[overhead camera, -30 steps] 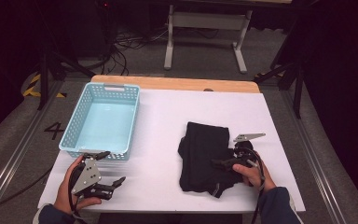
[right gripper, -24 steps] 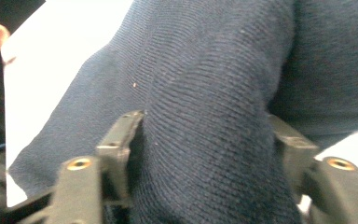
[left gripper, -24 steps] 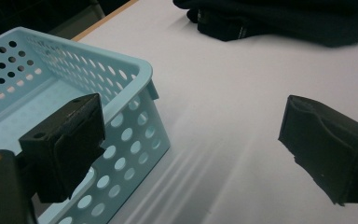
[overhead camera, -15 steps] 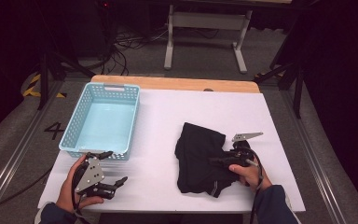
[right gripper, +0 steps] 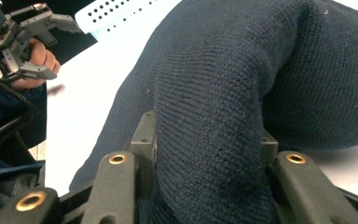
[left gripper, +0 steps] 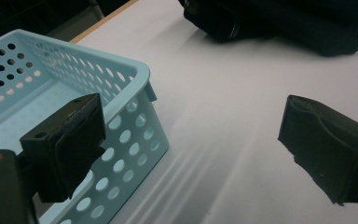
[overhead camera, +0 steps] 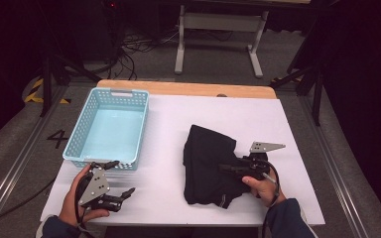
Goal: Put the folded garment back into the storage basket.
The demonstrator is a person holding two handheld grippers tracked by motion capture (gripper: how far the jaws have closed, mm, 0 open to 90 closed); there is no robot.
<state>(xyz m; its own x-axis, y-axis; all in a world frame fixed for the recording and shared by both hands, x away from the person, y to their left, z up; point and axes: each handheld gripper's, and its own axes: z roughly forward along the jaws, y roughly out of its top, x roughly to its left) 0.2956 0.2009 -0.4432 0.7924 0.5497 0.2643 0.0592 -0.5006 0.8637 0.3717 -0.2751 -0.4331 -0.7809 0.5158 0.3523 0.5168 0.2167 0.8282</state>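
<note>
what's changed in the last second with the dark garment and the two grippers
The right gripper, its jaws shut on a fold of the dark garment, has dragged it slightly left toward the blue basket and bunched it up. The left gripper has stayed at the table's near left corner, jaws open and holding nothing. The basket has not moved.

Right gripper fingertips buried in dark garment

Only legible mark: no. "4" on floor, left of table.
</note>
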